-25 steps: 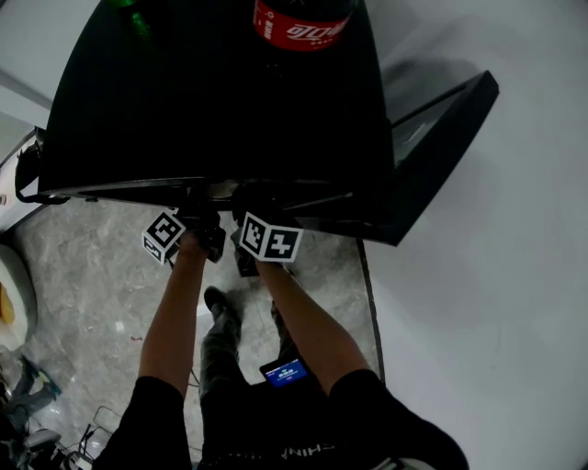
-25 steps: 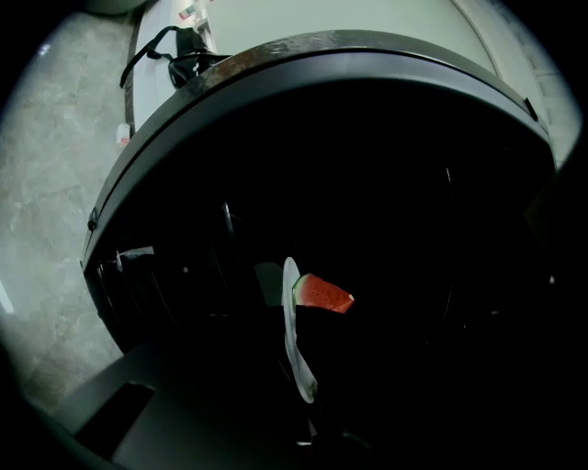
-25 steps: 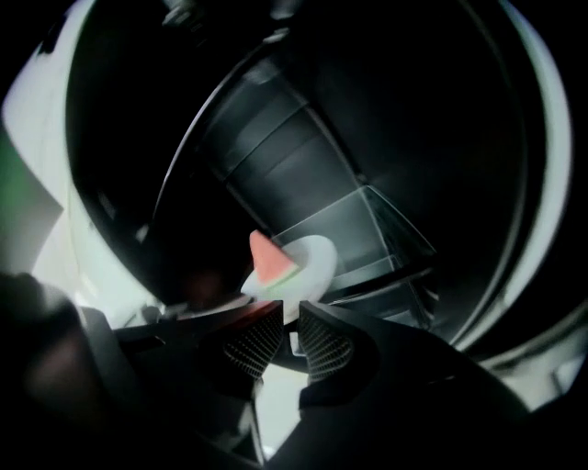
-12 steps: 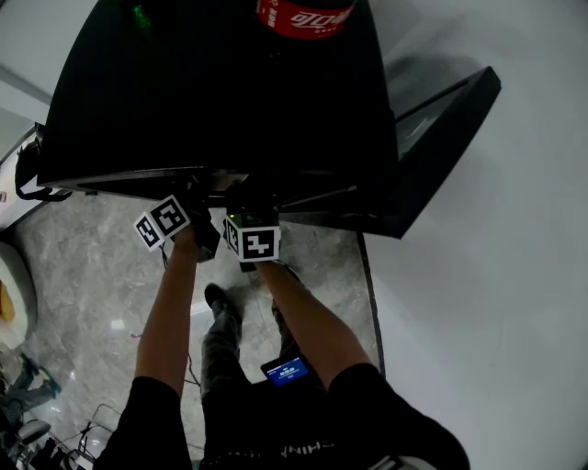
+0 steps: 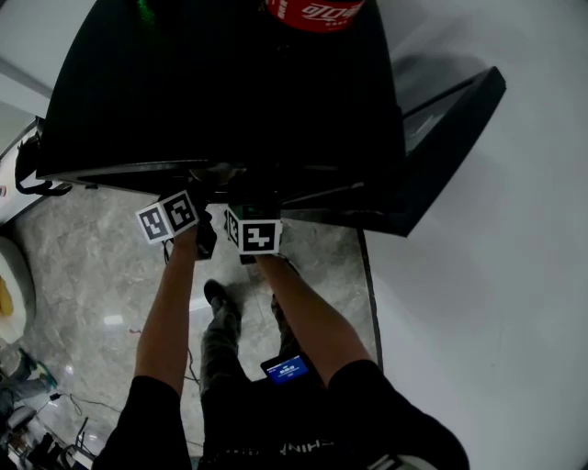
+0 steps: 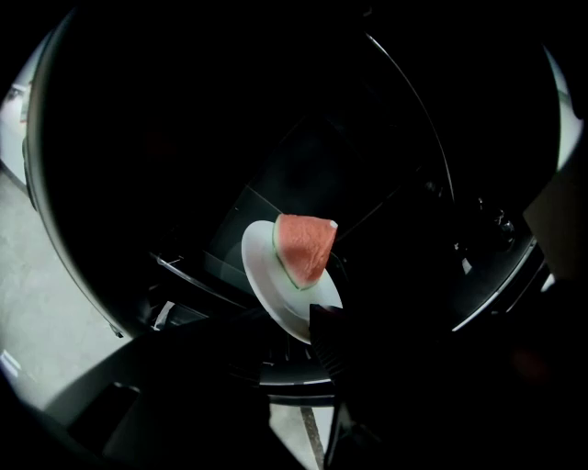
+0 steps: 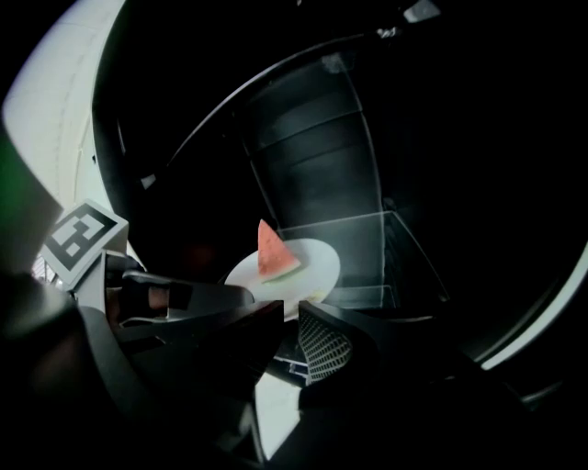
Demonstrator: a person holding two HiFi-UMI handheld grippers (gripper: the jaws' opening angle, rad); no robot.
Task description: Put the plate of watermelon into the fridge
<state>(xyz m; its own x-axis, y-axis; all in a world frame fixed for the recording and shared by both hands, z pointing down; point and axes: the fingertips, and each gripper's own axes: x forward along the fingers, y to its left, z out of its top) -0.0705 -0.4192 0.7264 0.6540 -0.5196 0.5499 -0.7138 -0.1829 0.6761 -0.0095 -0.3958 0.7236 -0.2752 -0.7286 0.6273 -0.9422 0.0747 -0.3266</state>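
Observation:
A white plate (image 6: 266, 275) with a red watermelon wedge (image 6: 305, 248) rests on a glass shelf (image 7: 367, 248) inside the dark fridge (image 5: 220, 92). My left gripper (image 6: 308, 344) is at the plate's near rim; its jaws are opening, and one ribbed pad (image 6: 335, 340) shows beside the rim. In the right gripper view, the plate (image 7: 312, 262) and wedge (image 7: 273, 252) lie just past my right gripper (image 7: 289, 317), whose jaws stand nearly together on the near rim. The left gripper's fingers (image 7: 184, 298) reach in from the left. From above only the two marker cubes (image 5: 167, 218) (image 5: 253, 231) show, under the fridge's front edge.
The fridge door (image 5: 441, 138) stands open to the right. A cola bottle (image 5: 312, 11) stands on the fridge top. Grey marble floor (image 5: 92, 275) lies below, with the person's legs and a lit phone (image 5: 285, 370). A white wall fills the right side.
Both marker cubes have shifted up toward the fridge's front edge, the right one also a little leftward. The fridge and its door have not moved.

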